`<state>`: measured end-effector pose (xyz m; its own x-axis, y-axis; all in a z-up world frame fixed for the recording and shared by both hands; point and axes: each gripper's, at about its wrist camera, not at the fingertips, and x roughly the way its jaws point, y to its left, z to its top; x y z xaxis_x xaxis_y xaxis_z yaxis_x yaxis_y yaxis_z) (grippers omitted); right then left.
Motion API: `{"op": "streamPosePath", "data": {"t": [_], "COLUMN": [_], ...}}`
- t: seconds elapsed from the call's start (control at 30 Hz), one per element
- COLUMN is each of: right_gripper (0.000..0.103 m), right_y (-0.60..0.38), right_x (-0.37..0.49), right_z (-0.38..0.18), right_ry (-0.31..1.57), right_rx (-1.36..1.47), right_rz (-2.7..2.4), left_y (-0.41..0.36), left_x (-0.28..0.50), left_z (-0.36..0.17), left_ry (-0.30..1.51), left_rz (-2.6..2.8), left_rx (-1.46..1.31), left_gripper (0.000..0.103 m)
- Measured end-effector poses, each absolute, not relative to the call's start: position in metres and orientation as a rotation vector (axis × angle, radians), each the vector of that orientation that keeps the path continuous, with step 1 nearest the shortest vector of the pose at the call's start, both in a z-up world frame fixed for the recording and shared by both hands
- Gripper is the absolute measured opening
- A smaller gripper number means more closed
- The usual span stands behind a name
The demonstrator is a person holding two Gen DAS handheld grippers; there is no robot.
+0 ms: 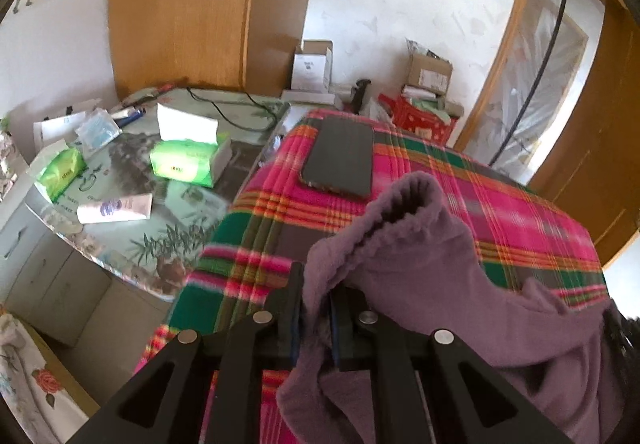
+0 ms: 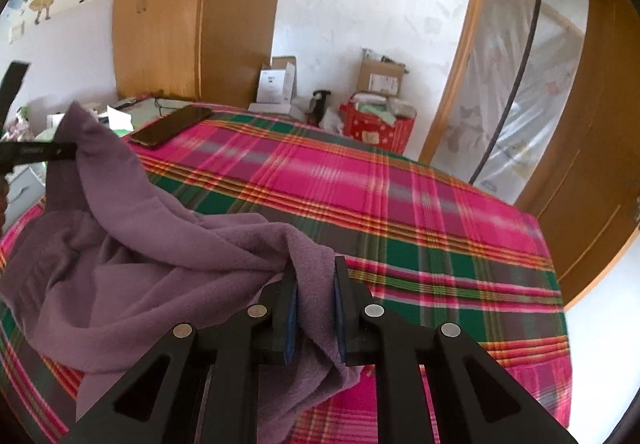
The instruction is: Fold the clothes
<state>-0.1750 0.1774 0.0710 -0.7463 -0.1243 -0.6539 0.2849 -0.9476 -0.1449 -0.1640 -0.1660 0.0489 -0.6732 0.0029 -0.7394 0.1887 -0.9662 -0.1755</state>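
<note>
Covering the bed is a plaid blanket [image 2: 400, 204], and on its near left part a purple garment [image 2: 132, 264] lies bunched. The left gripper [image 1: 316, 308] pinches one raised edge, the right gripper [image 2: 316, 300] another. A phone [image 1: 340, 156] rests at the far left corner.

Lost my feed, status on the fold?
Both claws, left and right, shut on purple fleece. Fleece bunched on plaid bed. Phone near far corner.
</note>
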Motion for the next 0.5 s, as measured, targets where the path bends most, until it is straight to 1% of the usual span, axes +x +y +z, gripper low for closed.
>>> {"op": "streamPosePath", "data": {"t": [0.03, 0.1, 0.2, 0.27, 0.37, 0.43, 0.5], "right_gripper": [0.016, 0.017, 0.019, 0.021, 0.023, 0.025, 0.026], "right_y": [0.178, 0.178, 0.178, 0.181, 0.187, 0.192, 0.198], "right_x": [-0.18, -0.186, -0.188, -0.185, -0.178, -0.174, -0.169], "right_z": [0.069, 0.066, 0.064, 0.066, 0.071, 0.076, 0.08], "right_ry": [0.332, 0.293, 0.25, 0.214, 0.154, 0.109, 0.056], "right_rx": [1.017, 1.05, 1.072, 1.077, 1.081, 1.079, 1.074], "right_rz": [-2.716, -2.699, -2.687, -2.683, -2.673, -2.663, -2.649], "left_y": [-0.165, -0.162, -0.158, -0.156, -0.154, -0.144, -0.128], "left_x": [-0.158, -0.147, -0.128, -0.114, -0.097, -0.086, -0.073], "left_z": [0.05, 0.052, 0.057, 0.06, 0.064, 0.067, 0.069], "left_ry": [0.35, 0.323, 0.287, 0.263, 0.286, 0.251, 0.195], "left_rz": [-2.771, -2.793, -2.829, -2.852, -2.857, -2.895, -2.965], "left_rx": [1.23, 1.25, 1.258, 1.262, 1.265, 1.259, 1.257], "left_gripper": [0.013, 0.019, 0.026, 0.027, 0.027, 0.027, 0.028]}}
